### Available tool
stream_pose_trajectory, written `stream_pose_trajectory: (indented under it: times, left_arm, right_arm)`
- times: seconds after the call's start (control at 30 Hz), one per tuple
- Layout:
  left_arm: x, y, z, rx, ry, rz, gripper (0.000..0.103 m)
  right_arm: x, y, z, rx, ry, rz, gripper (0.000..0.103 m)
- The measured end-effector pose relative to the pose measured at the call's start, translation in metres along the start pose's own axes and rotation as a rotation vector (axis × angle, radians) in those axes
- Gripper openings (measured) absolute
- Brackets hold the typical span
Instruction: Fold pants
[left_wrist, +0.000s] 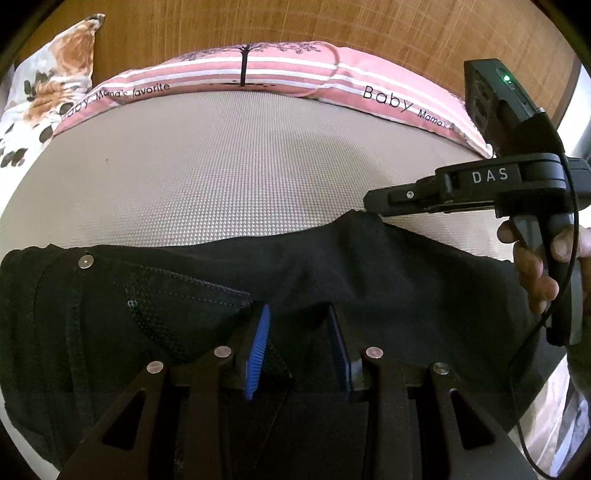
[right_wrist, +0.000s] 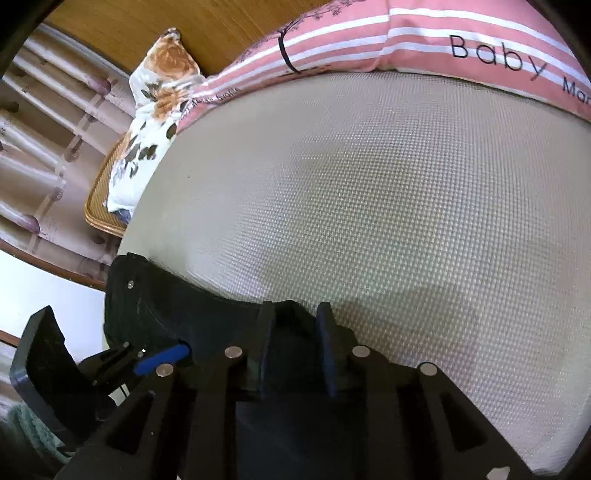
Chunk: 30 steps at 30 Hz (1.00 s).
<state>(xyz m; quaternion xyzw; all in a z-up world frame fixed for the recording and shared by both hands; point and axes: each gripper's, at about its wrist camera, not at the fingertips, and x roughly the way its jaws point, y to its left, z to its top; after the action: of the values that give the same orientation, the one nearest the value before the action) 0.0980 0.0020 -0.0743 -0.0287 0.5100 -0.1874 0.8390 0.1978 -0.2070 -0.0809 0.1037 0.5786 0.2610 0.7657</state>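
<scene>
Black pants (left_wrist: 369, 266) lie in a band across the near edge of the bed, with a rivet and a stitched pocket at the left. My left gripper (left_wrist: 299, 325) points down onto them, and dark cloth fills the gap between its blue pads. One of those pads (right_wrist: 162, 360) shows at the pants' (right_wrist: 166, 295) near end in the right wrist view. My right gripper (right_wrist: 293, 325) has a bunch of the far edge between its fingers. From the left wrist view, the right gripper (left_wrist: 371, 206) meets a raised peak of that edge.
A grey textured mattress (left_wrist: 221, 166) stretches beyond the pants. A pink striped pillow (left_wrist: 258, 70) and a floral pillow (left_wrist: 55, 85) lie against the wooden headboard (left_wrist: 295, 22). A person's hand (left_wrist: 535, 273) holds the right gripper. A curtain (right_wrist: 44, 147) hangs left of the bed.
</scene>
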Motion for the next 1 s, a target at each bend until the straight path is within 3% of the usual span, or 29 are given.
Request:
stream_pose_trajectory:
  times: [0.2, 0.33, 0.47, 0.6, 0.77, 0.9, 1.0]
  left_arm:
    - [0.002, 0.004, 0.0, -0.008, 0.006, -0.017, 0.034]
    - [0.002, 0.003, -0.001, 0.006, 0.003, -0.008, 0.034]
    - [0.0, -0.002, 0.002, 0.012, 0.014, 0.012, 0.034]
    - [0.005, 0.002, 0.003, -0.005, 0.03, 0.018, 0.034]
    - [0.006, -0.009, -0.001, 0.089, 0.003, 0.077, 0.034]
    - [0.007, -0.012, 0.003, 0.088, 0.021, 0.1, 0.034]
    - [0.004, -0.015, 0.008, 0.063, 0.044, 0.111, 0.035]
  right_arm:
    - [0.013, 0.009, -0.003, -0.027, 0.063, 0.076, 0.023]
    - [0.018, 0.01, -0.005, -0.062, 0.07, 0.062, 0.023]
    - [0.015, 0.006, -0.002, -0.003, 0.027, 0.128, 0.015]
    - [0.019, 0.003, 0.001, 0.004, 0.005, 0.071, 0.011]
    - [0.025, 0.004, 0.0, -0.003, -0.014, 0.035, 0.011]
    - [0.018, 0.012, 0.003, -0.018, -0.029, -0.011, 0.024]
    - [0.002, 0.017, 0.004, -0.003, -0.069, -0.017, 0.026]
